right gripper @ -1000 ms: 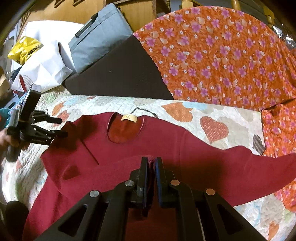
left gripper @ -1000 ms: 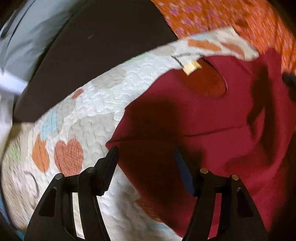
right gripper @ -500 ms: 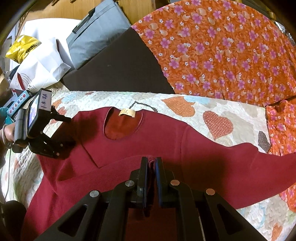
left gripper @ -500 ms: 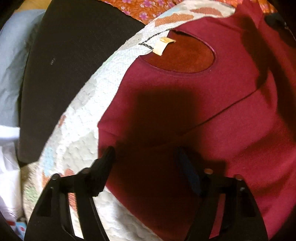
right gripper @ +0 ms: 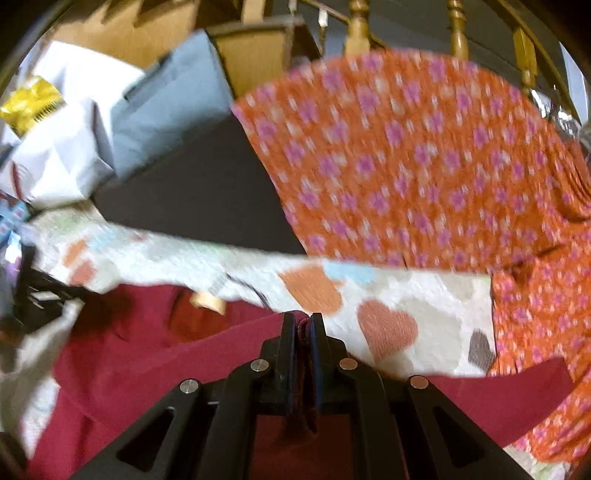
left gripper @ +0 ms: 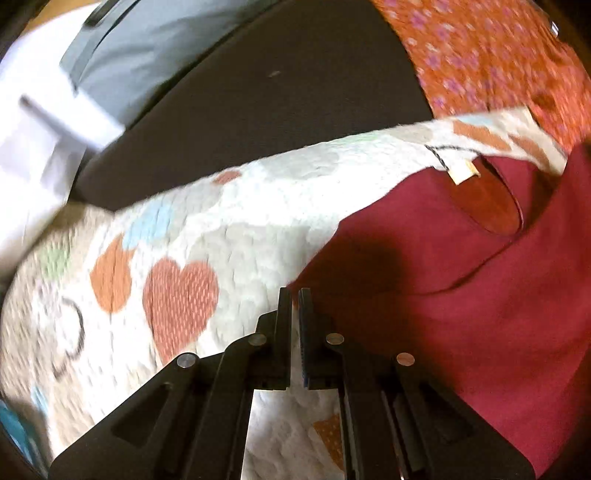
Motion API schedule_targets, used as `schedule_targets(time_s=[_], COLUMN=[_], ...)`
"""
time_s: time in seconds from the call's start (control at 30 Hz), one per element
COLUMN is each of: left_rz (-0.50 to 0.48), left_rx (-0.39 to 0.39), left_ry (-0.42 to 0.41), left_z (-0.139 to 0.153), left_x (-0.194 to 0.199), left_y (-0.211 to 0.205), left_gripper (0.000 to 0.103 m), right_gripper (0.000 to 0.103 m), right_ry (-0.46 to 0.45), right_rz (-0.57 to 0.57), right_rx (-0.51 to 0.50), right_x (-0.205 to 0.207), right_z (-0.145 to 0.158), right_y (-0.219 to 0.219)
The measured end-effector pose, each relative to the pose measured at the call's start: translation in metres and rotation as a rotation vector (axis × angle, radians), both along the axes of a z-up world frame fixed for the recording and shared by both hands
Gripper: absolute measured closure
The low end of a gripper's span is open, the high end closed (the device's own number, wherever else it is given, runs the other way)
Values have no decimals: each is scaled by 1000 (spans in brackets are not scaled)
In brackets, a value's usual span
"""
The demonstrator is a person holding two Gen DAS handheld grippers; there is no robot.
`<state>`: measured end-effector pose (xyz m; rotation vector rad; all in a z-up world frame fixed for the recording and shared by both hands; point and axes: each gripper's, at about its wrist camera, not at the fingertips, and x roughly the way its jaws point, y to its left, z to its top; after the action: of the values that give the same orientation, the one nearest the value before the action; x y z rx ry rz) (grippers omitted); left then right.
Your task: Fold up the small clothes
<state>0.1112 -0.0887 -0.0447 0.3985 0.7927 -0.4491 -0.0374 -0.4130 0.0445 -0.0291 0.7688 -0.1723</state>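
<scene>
A dark red long-sleeved top (left gripper: 461,295) lies on a white quilt with heart prints (left gripper: 177,258); its neckline with a tan label (left gripper: 465,171) points to the far side. My left gripper (left gripper: 294,295) is shut at the top's left edge; the frame does not show whether cloth is between the fingers. My right gripper (right gripper: 303,321) is shut on a fold of the red top (right gripper: 147,354) and holds it up over the garment. The left gripper shows in the right wrist view at the far left (right gripper: 40,295).
An orange flowered cloth (right gripper: 424,166) hangs behind the quilt on the right. A dark cushion (right gripper: 192,184), a grey bag (right gripper: 166,103) and white bags (right gripper: 55,147) stand at the back left. Wooden railing posts (right gripper: 458,33) rise behind.
My left gripper went from wide open over the top's left shoulder to shut at its left edge. My right gripper, still clamped on the fold, has moved forward toward the neckline.
</scene>
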Motion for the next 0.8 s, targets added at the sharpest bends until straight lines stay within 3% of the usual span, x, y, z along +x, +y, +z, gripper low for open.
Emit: schedule_targets(time_s=[0.07, 0.13, 0.2, 0.27, 0.37, 0.47, 0.57, 0.63, 0.8], left_rz=[18, 21, 15, -7, -17, 0, 35, 48, 47], left_rx=[-35, -66, -85, -74, -56, -31, -100, -136, -150], left_ry=[26, 62, 104, 119, 158, 172, 207, 232, 233], left_z=[5, 9, 9, 2, -12, -27, -28, -27, -28], left_x=[-11, -25, -43, -58, -76, -81, -80, -77, -79], left_y=[7, 12, 19, 19, 17, 15, 23, 27, 29], left_gripper=[101, 100, 95, 83, 78, 78, 78, 78, 76], right_gripper=[96, 96, 92, 81, 69, 68, 68, 68, 73], right_ry=[141, 314, 270, 158, 71, 111, 200, 256, 352], right_rz=[-17, -43, -79, -88, 119, 410, 598, 666, 683], right_rx=[-19, 42, 80, 85, 185, 270, 174, 119, 137], right_x=[16, 29, 23, 14, 18, 36, 58, 72, 97], right_z=[-39, -79, -70, -37, 0, 3, -21, -41, -77], right_y=[-7, -22, -30, -24, 16, 76, 138, 164, 170])
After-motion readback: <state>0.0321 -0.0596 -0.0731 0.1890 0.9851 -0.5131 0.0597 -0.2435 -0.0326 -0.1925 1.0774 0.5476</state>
